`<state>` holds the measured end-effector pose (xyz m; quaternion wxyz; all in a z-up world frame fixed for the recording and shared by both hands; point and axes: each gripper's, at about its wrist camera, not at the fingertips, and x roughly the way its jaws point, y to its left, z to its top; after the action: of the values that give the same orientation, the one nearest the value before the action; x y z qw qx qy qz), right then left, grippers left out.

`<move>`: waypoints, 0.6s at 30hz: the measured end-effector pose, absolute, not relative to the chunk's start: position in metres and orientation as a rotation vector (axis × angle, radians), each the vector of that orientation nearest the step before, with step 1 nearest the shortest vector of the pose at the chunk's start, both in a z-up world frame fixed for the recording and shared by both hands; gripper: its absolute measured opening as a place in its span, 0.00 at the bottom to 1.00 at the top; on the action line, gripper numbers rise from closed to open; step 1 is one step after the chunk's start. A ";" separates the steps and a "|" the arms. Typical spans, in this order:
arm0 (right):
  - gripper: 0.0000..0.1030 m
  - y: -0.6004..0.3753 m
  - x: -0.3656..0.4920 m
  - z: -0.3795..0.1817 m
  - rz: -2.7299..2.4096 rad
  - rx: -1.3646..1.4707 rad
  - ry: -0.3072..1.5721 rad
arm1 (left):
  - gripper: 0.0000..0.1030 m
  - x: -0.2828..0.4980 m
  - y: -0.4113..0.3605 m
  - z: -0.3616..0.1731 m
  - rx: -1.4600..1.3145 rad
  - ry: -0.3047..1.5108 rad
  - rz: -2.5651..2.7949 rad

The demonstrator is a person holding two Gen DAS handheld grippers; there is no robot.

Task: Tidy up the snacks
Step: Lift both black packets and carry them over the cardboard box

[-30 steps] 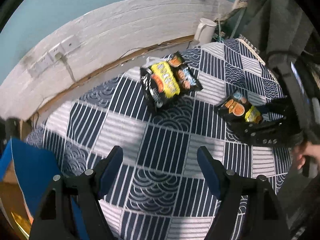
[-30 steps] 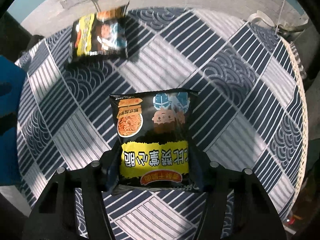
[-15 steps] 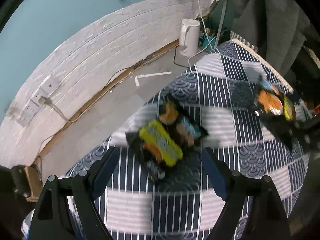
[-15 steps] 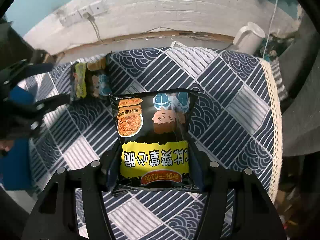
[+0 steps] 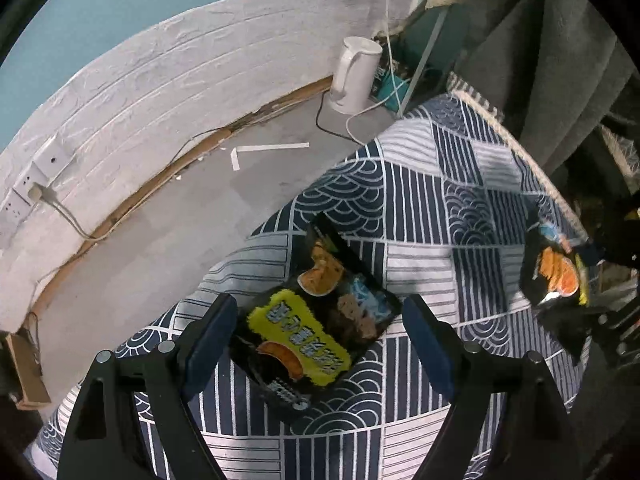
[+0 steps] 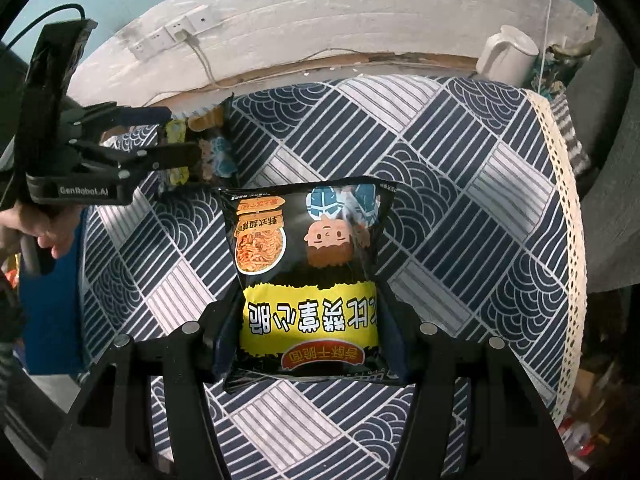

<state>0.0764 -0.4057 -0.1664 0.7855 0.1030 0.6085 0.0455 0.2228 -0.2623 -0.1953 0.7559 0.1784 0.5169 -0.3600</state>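
Left wrist view: the left gripper (image 5: 318, 330) stands wide apart around a snack bag (image 5: 310, 330) lying on the patterned bench (image 5: 420, 208), pads not touching it. Right wrist view: the right gripper (image 6: 310, 332) is clamped on a second bag (image 6: 308, 276), held above the bench.

The left gripper (image 5: 320, 336) points steeply downward, its blue-padded fingers (image 5: 212, 328) spread wide and pressing on nothing. In the right wrist view it reaches in from the left edge, carried by a bare hand (image 6: 40, 232) wrapped around its handle. The right gripper (image 6: 308, 328) also tilts steeply down, its jaws partly closed and clamped on the two side edges of a snack bag (image 6: 308, 264).
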 end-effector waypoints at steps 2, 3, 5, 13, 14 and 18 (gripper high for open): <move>0.58 -0.407 0.075 -0.166 0.099 0.229 1.312 | 0.83 0.219 -0.263 -0.198 0.401 1.139 -0.781; 0.58 -0.407 0.074 -0.166 0.098 0.230 1.313 | 0.83 0.218 -0.263 -0.199 0.397 1.149 -0.778; 0.58 -0.408 0.073 -0.166 0.093 0.231 1.316 | 0.83 0.212 -0.260 -0.201 0.381 1.172 -0.772; 0.58 -0.412 0.066 -0.165 0.083 0.245 1.308 | 0.83 0.182 -0.240 -0.209 0.319 1.256 -0.735; 0.58 -0.413 0.065 -0.166 0.081 0.248 1.310 | 0.83 0.179 -0.239 -0.209 0.324 1.257 -0.732; 0.58 -0.417 0.060 -0.167 0.075 0.259 1.307 | 0.83 0.167 -0.242 -0.208 0.377 1.216 -0.683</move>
<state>0.0595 -0.4166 -0.1668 0.7854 0.1199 0.6063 0.0348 0.1671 -0.2417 -0.2075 0.7502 0.1724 0.5566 -0.3125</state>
